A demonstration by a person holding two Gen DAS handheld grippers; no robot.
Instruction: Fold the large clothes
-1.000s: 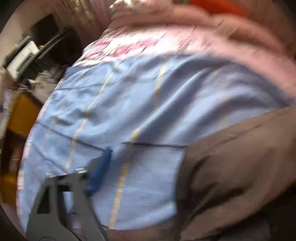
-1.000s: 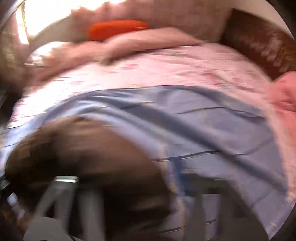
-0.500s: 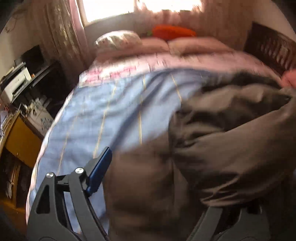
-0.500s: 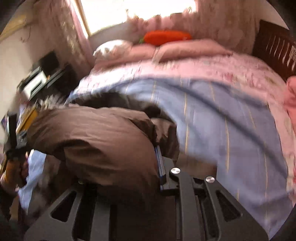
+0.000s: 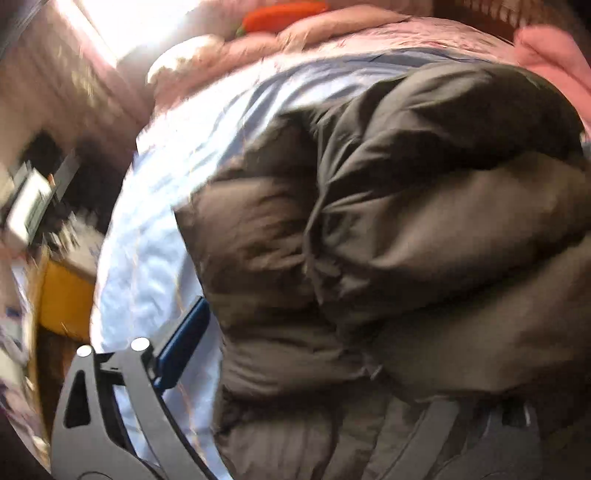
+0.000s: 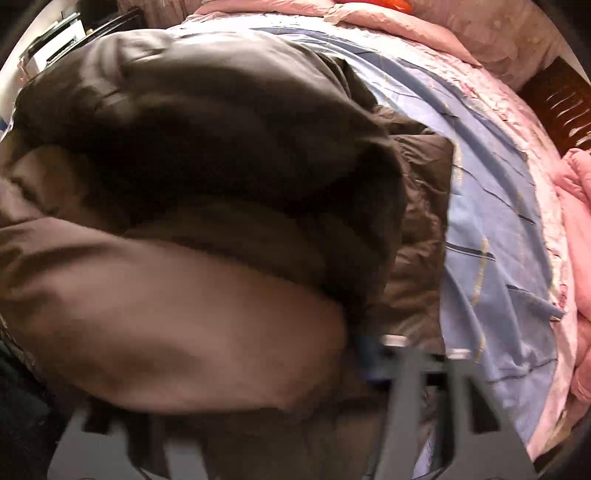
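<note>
Brown coat (image 5: 424,229) bunched on blue sheet (image 5: 147,266); grip unclear.

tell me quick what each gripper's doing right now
Left gripper: jaws wide apart, brown jacket bunched between them; grip unclear.
Right gripper: buried in the jacket; cannot tell.

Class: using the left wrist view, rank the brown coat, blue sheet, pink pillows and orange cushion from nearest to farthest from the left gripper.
1. Brown coat: bunched over the left gripper, centre and right.
2. Blue sheet: just left of the coat.
3. Pink pillows: far end of the bed.
4. Orange cushion: behind the pillows, top.
</note>
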